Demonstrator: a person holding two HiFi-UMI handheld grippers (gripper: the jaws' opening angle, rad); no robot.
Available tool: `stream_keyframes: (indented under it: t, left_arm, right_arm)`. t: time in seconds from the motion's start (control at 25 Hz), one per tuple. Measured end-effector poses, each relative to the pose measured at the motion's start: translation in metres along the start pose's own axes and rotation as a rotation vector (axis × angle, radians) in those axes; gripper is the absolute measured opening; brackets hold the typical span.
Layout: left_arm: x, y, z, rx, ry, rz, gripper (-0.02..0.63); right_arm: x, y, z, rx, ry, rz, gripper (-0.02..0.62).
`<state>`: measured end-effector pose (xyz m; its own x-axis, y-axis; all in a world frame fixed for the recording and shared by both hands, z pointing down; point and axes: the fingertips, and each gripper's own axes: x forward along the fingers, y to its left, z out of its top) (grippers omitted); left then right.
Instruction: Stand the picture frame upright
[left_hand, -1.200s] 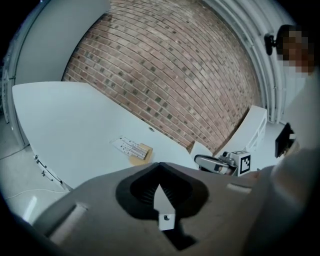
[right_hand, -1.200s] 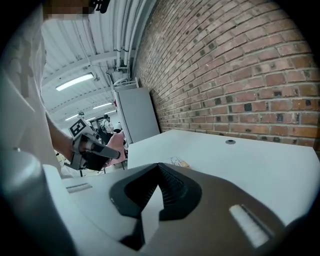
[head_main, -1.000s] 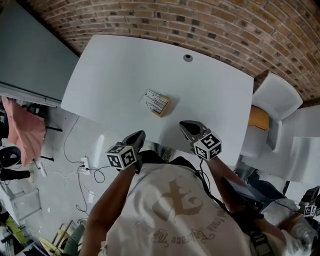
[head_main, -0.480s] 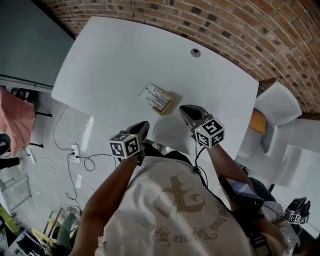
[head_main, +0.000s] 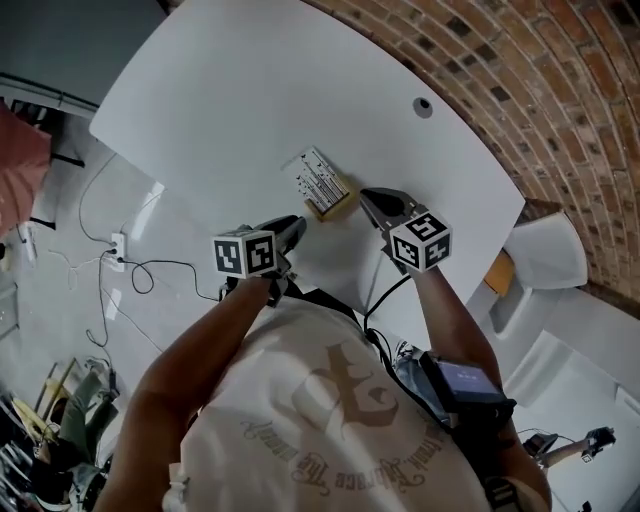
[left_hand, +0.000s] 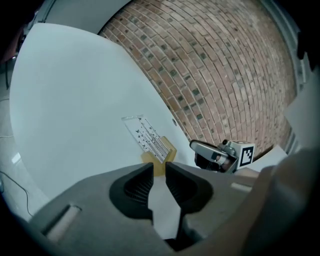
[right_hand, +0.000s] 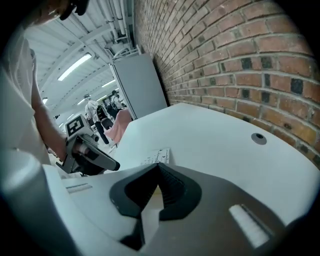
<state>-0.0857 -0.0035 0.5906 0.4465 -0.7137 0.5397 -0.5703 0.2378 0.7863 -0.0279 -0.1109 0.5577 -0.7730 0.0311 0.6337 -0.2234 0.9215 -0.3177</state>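
Lying flat on the white worktop (head_main: 200, 110), the picture frame (head_main: 318, 180) sits near the edge closest to the person and is not yet upright. It appears to be a thin clear panel (left_hand: 145, 136) printed with small dark lines, joined at its near end to a pale wooden base (left_hand: 161, 159).

Judged from its build, it is light and stiff. The panel looks smooth, likely slippery, and liable to scratch or crack if pinched hard. The wooden base is therefore the sounder place to take hold, with the panel's free edge only steadied while it is tipped up.

The left hand-held gripper (head_main: 292, 226) hovers just short of the base, pointed at it. Its jaws are opening, with a narrow gap between them and nothing inside. The right hand-held gripper (head_main: 371, 199) is close beside the frame's right side, with no contact evident, its jaws pressed together and empty.

A brick wall (head_main: 520, 90) borders the far side of the worktop.
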Motion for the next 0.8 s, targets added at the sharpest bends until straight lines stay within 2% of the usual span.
stream_keyframes:
  t: [0.24, 0.36, 0.44, 0.6, 0.8]
  left_arm:
    - [0.018, 0.005, -0.002, -0.089, 0.059, 0.014, 0.172]
    - [0.025, 0.004, -0.005, -0.126, 0.104, 0.006, 0.213]
    - [0.029, 0.003, -0.003, -0.152, 0.114, -0.004, 0.227]
    - [0.04, 0.003, 0.004, -0.203, 0.133, -0.018, 0.252]
    - [0.046, 0.008, 0.003, -0.265, 0.194, -0.006, 0.268]
  right_arm:
    - [0.027, -0.016, -0.006, 0.024, 0.137, 0.037, 0.01]
    - [0.039, -0.02, -0.012, 0.043, 0.233, 0.072, 0.066]
    - [0.047, -0.02, -0.017, 0.049, 0.307, 0.1, 0.106]
    - [0.06, -0.024, -0.019, 0.063, 0.412, 0.133, 0.146]
    - [0.073, -0.021, -0.024, 0.076, 0.528, 0.169, 0.156]
